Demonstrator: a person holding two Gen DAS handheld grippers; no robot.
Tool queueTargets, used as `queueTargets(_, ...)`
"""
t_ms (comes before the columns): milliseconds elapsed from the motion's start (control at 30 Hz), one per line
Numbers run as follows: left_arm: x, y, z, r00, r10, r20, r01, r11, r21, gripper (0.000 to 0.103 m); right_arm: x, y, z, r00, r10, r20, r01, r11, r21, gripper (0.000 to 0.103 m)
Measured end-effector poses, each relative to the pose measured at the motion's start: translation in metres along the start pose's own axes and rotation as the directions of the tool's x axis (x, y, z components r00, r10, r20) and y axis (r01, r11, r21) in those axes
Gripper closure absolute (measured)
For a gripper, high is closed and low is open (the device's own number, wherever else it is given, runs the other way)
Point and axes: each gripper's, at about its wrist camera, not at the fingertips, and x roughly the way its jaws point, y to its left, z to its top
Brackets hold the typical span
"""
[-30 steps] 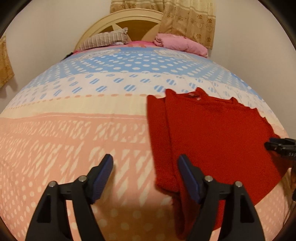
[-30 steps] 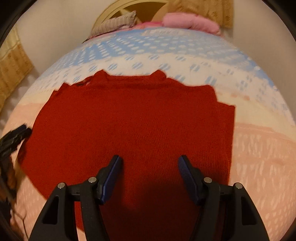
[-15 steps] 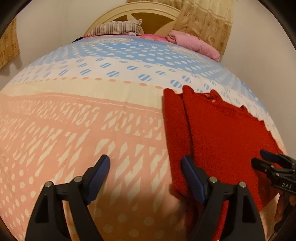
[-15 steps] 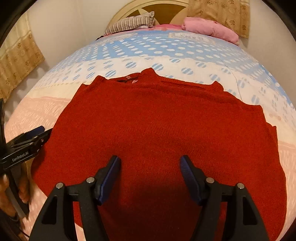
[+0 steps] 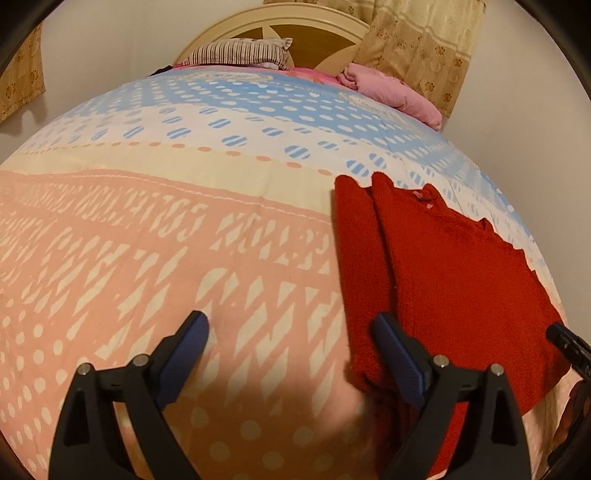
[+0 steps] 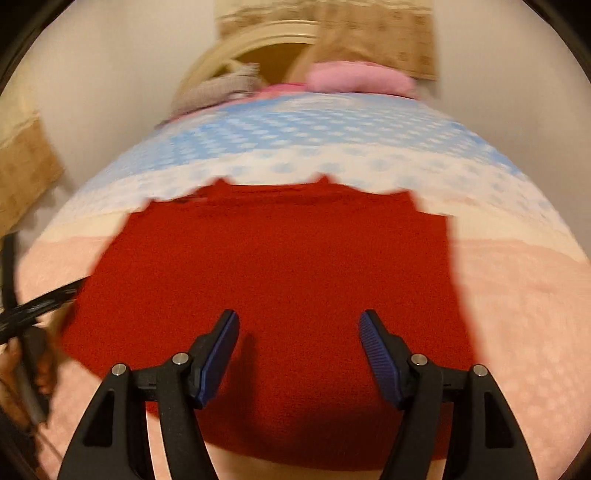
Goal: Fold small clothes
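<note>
Two grippers wide apart over a red sweater on the bed

Two grippers hang above a bed, and neither has anything between its pads. The left gripper (image 5: pixel 290 349) has just been opening and now stands very wide, its jaws empty. Its left pad is over the bare pink part of the bedspread (image 5: pixel 147 240), and its right pad is over the near left edge of the red sweater (image 5: pixel 461 280).

The sweater lies flat on the bedspread, towards the right side of the bed in the left wrist view. Its left side is folded in, making a narrow strip along the body. Its collar end points to the head of the bed, where the cover turns white and blue with dots. A small pink tag shows at the neck.

The right gripper (image 6: pixel 299 350) hovers over the lower middle of the sweater (image 6: pixel 280 258), jaws apart and clear of the cloth, with their shadow on the knit below. This view is blurred.

Each gripper shows at the edge of the other's view: the right one at the sweater's right edge, the left one beside its left edge with part of a hand (image 6: pixel 22 365) on it.

At the head of the bed sit a striped pillow (image 5: pixel 240 53) and a pink bundle (image 5: pixel 391 92) before a cream headboard (image 5: pixel 295 22) and a patterned curtain (image 5: pixel 424 40).
</note>
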Motion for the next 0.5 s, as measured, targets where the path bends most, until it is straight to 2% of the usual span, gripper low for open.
queueTargets(33, 0.000, -0.002, 0.000, 1.000, 0.007, -0.001, -0.007, 1.000, 0.008, 0.008, 0.004, -0.014, -0.003, 0.999, -0.030, -0.013, 0.030, 0.999, 0.017, 0.035)
queueTargets(100, 0.001, -0.004, 0.000, 1.000, 0.013, -0.002, -0.013, 1.000, 0.021, 0.005, 0.014, -0.036, -0.010, 0.999, -0.023, -0.034, 0.025, 0.999, 0.033, 0.035)
queueTargets(200, 0.003, -0.004, 0.000, 1.000, 0.024, -0.006, -0.024, 0.999, 0.029, 0.005, 0.009, -0.038, -0.010, 1.000, -0.019, -0.016, 0.020, 0.999, 0.030, 0.035)
queueTargets(300, 0.004, -0.003, 0.001, 1.000, 0.023, -0.008, -0.023, 0.999, 0.028, 0.005, -0.001, -0.019, -0.008, 0.999, -0.041, 0.005, 0.041, 0.999, 0.021, 0.035)
queueTargets(500, 0.004, -0.003, 0.001, 1.000, 0.024, -0.010, -0.024, 0.999, 0.030, 0.004, -0.012, 0.064, -0.004, 0.994, 0.111, 0.014, -0.108, 0.985, -0.133, 0.035)
